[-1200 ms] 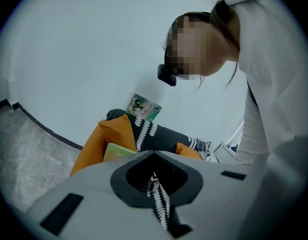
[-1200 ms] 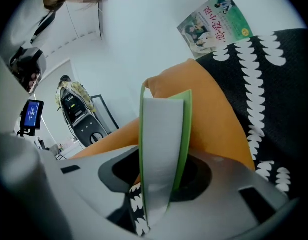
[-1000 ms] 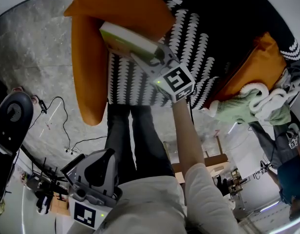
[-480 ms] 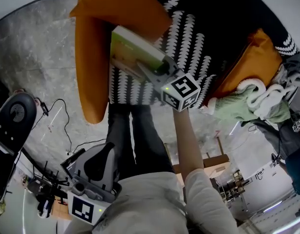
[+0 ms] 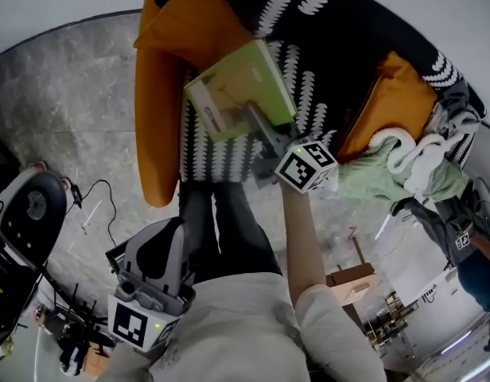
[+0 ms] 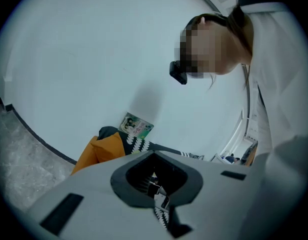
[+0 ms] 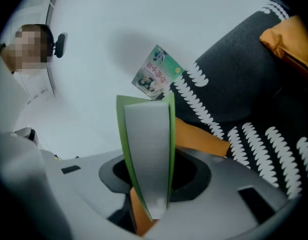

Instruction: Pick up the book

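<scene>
Over the sofa (image 5: 340, 46) seat, the book (image 5: 241, 86) is up in the air, green cover tilted toward the head camera. Right tongs (image 5: 259, 122) are clamped on its lower edge. Right gripper view shows the page block standing upright between the jaws, green covers either side, seated deep.

Grasp is done, and my read is the lift is done or nearly. I can't confirm full clearance from the cushion (image 5: 153, 110) at the sofa's left end, because the book overlaps it in the head view.

Left tongs (image 5: 167, 255) are well short of the sofa, down by the person's waist, holding nothing. Neither view shows whether those jaws are apart or together.

Left to do, as I judge it: keep the book steady and clear of the sofa. It's a one-edge grip, so it could pivot.
</scene>
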Action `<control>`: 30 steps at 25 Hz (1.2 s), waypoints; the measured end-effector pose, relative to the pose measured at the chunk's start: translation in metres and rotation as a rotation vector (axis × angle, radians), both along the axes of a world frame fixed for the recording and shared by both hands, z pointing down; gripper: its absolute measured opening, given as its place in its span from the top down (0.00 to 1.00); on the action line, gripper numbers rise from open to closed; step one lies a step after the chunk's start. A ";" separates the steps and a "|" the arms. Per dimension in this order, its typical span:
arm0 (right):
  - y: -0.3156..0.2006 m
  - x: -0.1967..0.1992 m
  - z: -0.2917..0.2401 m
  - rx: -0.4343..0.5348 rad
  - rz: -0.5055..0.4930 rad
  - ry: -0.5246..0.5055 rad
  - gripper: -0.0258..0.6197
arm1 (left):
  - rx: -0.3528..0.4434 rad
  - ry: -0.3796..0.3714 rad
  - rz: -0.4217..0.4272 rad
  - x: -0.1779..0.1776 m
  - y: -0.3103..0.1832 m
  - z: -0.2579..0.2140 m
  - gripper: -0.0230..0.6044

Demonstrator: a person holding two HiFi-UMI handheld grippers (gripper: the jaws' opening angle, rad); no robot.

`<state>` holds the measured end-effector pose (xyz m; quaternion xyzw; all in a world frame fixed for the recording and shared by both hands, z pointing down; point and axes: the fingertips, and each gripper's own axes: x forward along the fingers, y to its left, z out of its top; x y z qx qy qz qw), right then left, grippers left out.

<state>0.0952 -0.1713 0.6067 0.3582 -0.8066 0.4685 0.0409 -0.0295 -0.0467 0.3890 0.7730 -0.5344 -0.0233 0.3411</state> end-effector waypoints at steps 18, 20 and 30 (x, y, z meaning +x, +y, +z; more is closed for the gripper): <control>0.012 0.033 -0.175 0.108 0.176 -0.026 0.73 | 0.153 0.071 -0.091 -0.041 -0.013 -0.094 0.96; 0.017 0.037 -0.189 0.121 0.188 -0.012 0.73 | 0.170 0.082 -0.094 -0.043 -0.017 -0.103 0.96; 0.034 0.044 -0.259 0.282 0.191 0.046 0.73 | 0.264 0.155 -0.082 -0.040 -0.023 -0.143 0.96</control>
